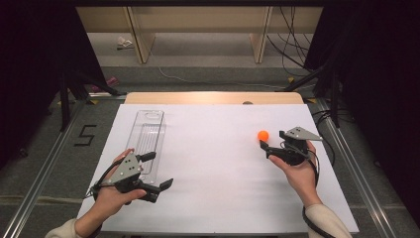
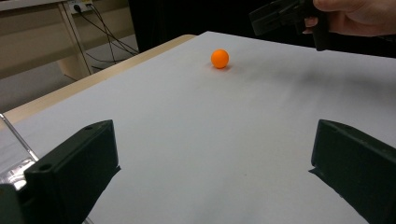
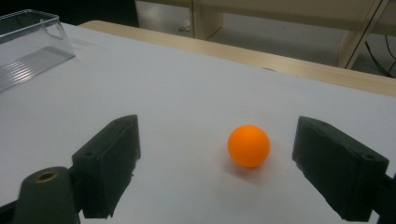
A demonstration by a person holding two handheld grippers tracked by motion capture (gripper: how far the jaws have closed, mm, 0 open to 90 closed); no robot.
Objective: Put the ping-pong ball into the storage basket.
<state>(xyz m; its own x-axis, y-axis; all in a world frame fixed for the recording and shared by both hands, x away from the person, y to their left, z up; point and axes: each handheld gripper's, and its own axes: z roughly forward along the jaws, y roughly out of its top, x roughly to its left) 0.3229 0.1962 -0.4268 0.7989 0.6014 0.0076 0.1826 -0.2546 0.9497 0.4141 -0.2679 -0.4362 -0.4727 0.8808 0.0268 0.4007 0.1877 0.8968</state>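
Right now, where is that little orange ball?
The orange ball sits on the white table, right-hand side in the high view, just ahead of the open right gripper.

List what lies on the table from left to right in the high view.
Left tongs → clear tray → orange ball → right tongs.

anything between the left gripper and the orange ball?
Nothing: bare white table top runs from the open left gripper to the orange ball, clearest in the left gripper view. The clear tray sits off to the side.
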